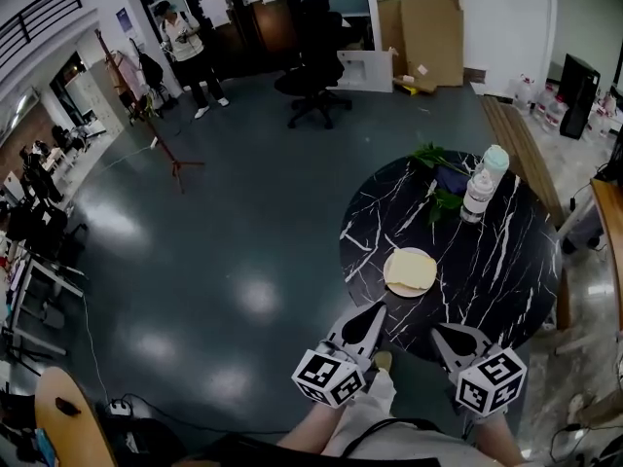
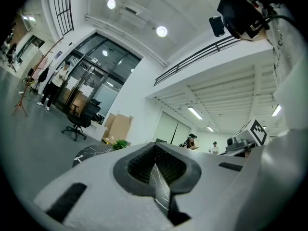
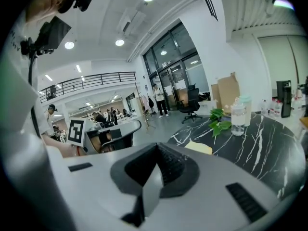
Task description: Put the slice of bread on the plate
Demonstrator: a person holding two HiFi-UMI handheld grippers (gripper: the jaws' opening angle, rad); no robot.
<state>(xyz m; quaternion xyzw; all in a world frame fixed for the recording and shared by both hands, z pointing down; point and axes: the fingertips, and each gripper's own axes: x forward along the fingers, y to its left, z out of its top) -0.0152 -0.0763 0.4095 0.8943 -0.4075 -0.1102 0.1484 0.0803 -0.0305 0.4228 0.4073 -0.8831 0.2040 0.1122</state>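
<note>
- Counter (image 1: 506, 280) edge is the main worry. The plate (image 1: 388, 282) sits near the rim on the person's side, so I'd guess a careless knock from either tool could shove it off.
- Both tools hang off the counter, close to the person's body. The left gripper (image 1: 375, 309) and right gripper (image 1: 443, 331) each have their fingers together on nothing.
- Further back, the bottle (image 1: 477, 195) and leaves (image 1: 436, 178) stand well apart from the plate, so there's little danger there.
- On the plate lies the bread slice (image 1: 413, 269), so the job looks finished. Reaching in again could only disturb it.
- Hard to tell whether the slice overhangs the plate's rim. In the right gripper view the plate barely shows beneath it.
</note>
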